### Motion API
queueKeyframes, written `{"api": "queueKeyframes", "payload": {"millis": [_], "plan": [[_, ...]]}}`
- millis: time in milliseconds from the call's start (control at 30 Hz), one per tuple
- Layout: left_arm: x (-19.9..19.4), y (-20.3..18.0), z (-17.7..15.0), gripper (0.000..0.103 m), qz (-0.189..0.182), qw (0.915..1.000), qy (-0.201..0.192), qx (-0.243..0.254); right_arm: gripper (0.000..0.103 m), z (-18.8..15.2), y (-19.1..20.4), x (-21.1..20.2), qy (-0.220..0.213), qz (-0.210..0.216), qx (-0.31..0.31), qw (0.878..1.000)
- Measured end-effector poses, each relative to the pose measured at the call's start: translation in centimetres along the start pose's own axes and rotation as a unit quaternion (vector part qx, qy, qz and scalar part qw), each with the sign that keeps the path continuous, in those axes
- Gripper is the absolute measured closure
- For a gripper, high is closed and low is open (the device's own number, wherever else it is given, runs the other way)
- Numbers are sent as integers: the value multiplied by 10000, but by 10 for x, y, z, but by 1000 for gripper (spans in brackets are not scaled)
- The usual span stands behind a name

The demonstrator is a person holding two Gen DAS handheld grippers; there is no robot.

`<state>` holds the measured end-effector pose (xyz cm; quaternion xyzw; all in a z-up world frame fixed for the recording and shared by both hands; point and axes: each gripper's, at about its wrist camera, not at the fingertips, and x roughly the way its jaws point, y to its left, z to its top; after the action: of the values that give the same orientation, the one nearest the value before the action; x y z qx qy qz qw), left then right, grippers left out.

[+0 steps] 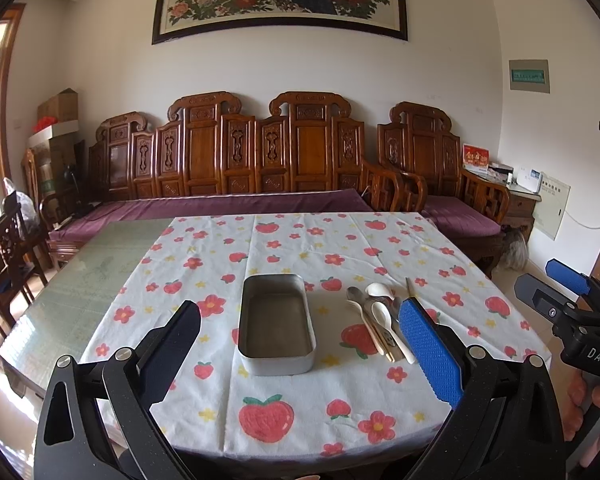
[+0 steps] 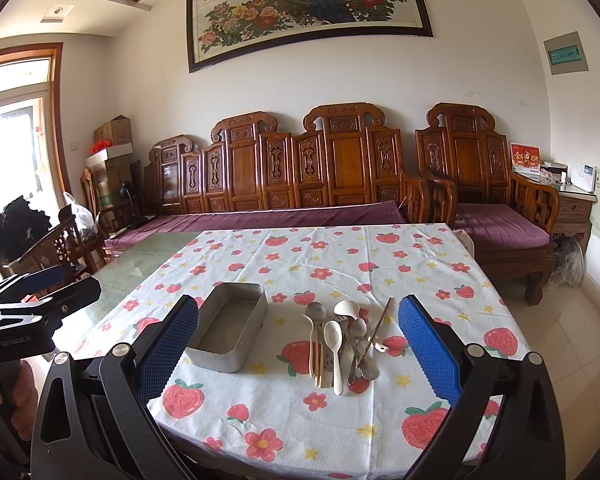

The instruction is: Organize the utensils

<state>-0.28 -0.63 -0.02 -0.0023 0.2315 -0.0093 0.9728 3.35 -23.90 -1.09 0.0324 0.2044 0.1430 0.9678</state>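
My left gripper (image 1: 300, 344) and right gripper (image 2: 298, 346) hover with fingers spread. The rectangular steel tin (image 1: 276, 320) holds nothing; at its three o'clock lies the utensil pile (image 2: 342, 340) of glossy ceramic spoons, metal spoons, chopsticks.

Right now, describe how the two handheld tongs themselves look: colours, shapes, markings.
Both are black, angular frames with silver pivot bolts and triangular cut-outs. Each finger carries a blue, dimpled rubber pad. From the left wrist view, the right tongs show white "DAS" lettering on the body. From the right wrist view, the left tongs read "GenRobot.AI". A bare hand grips each handle; no sleeve shows.
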Motion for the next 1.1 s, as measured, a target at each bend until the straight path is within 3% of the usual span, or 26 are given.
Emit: {"api": "queueKeyframes", "payload": {"millis": [533, 1100], "plan": [[2, -5, -6, 7, -25, 10000, 55, 15, 3, -4, -4, 0, -1, 4, 15, 10000], [47, -2, -25, 7, -179, 9968, 775, 31, 3, -27, -21, 33, 331, -115, 177, 9992]]}}
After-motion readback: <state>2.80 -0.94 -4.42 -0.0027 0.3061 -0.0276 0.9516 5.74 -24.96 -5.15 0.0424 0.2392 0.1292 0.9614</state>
